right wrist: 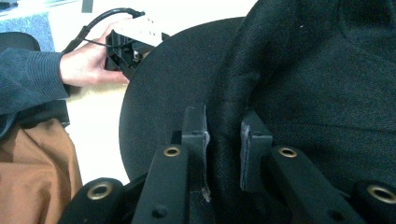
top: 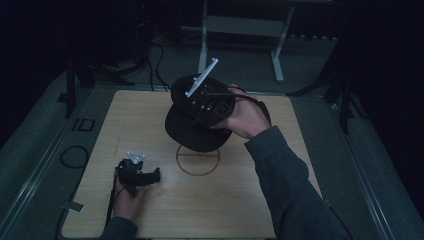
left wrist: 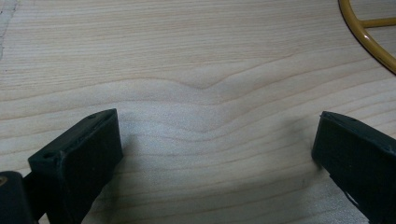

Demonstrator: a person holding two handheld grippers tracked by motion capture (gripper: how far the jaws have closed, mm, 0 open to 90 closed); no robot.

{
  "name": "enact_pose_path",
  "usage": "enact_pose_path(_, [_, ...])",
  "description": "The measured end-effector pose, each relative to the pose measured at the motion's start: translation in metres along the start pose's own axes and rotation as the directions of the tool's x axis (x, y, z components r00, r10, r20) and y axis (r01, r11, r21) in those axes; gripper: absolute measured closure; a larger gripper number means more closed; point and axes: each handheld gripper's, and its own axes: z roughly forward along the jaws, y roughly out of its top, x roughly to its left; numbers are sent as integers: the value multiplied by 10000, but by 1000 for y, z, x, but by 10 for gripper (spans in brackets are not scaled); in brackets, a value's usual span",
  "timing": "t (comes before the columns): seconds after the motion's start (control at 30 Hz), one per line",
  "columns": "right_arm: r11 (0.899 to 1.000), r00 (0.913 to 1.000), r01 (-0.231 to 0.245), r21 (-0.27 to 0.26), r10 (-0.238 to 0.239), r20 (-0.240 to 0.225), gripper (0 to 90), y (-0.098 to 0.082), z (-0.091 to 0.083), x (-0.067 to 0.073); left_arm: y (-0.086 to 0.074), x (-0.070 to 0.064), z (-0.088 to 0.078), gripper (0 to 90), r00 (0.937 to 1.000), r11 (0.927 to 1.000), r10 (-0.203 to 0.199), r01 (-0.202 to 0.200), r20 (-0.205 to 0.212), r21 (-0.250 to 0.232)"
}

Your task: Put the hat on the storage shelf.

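Observation:
My right gripper (top: 194, 107) holds a black cap (top: 192, 134) in the air above the middle of the wooden table (top: 145, 120), brim toward the near side. In the right gripper view its two pads (right wrist: 198, 135) pinch a fold of the cap (right wrist: 317, 84) where brim meets crown, so the right gripper (right wrist: 224, 140) is shut on it. My left gripper (top: 154, 175) lies on the table at the near left, held by a hand. Its jaws stand wide apart over bare wood (left wrist: 187, 60), so the left gripper (left wrist: 215, 149) is open with nothing between them.
A yellow ring mark (top: 197, 160) is on the table under the cap, and its edge (left wrist: 369, 42) appears in the left gripper view. A metal stand (top: 240, 30) and cables (top: 75, 156) lie on the dark floor around the table.

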Motion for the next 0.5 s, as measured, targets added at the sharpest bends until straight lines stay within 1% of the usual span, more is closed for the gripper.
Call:
enact_pose_path(0.1, [9998,9999,98,183,-98,-48,764,1,6,3,0,0,0,12,10000,10000,-1,1,-9,-7])
enact_pose_path(0.27, [9994,9998,102,316,-97,-145,758,1,12,3,0,0,0,12,10000,10000,-19,19,1,-9])
enact_pose_path(0.33, [9993,9998,11,362,-4,-203,756,1,15,3,0,0,0,12,10000,10000,-18,18,6,-10])
enact_pose_path(0.5, [9982,9996,119,583,-103,-276,745,0,23,5,0,0,0,12,10000,10000,25,-25,1,10])
